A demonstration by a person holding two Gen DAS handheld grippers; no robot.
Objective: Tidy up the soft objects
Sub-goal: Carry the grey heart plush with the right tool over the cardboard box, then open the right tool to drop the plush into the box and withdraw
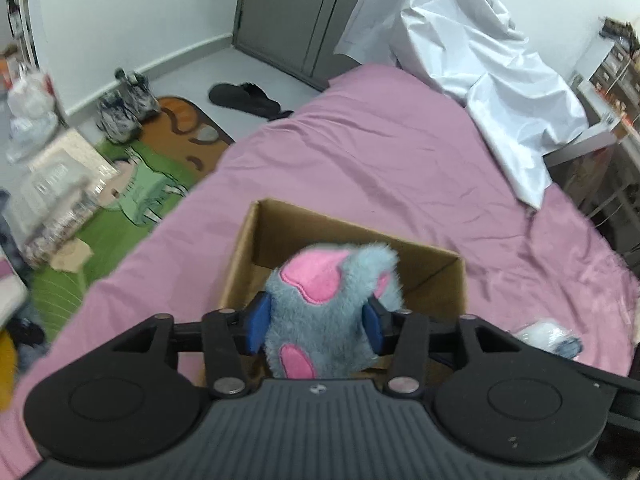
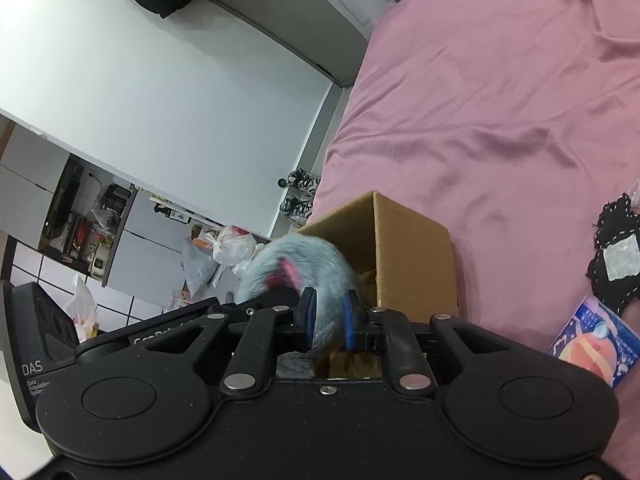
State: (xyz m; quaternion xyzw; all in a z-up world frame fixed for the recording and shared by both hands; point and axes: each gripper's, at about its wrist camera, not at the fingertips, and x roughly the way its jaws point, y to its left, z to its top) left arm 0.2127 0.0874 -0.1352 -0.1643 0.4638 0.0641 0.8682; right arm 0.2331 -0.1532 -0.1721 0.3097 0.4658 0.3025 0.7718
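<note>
- We hold the fluffy grey-blue plush toy with pink patches [image 1: 320, 312] between both tools: the left gripper [image 1: 316, 326] has its blue pads pressed into the toy's sides, jaws fairly wide around the bulk of the body.
- The right gripper [image 2: 328, 320] pinches a thinner part of the same toy, its blue pads nearly together with fur squeezed between them.
- The toy hangs just ahead of both sets of fingers, over the near rim of the open brown cardboard box [image 1: 424, 280], which stands on the pink bedsheet [image 1: 380, 152].
- To do this step well, we judge that we should carry the toy forward until it sits fully over the opening, then lower it before letting go; released too early, it could catch on the near wall.
- We would open the two grippers at about the same time, since one lingering pinch may drag the soft body back out.
- The box is light and may slide on the sheet, so we avoid pushing against its walls.
- Inside the box we see only bare cardboard wall and floor beyond the toy; the near part is hidden.
- Right of the left gripper, a small white soft object [image 1: 548, 336] lies on the sheet outside the box.
</note>
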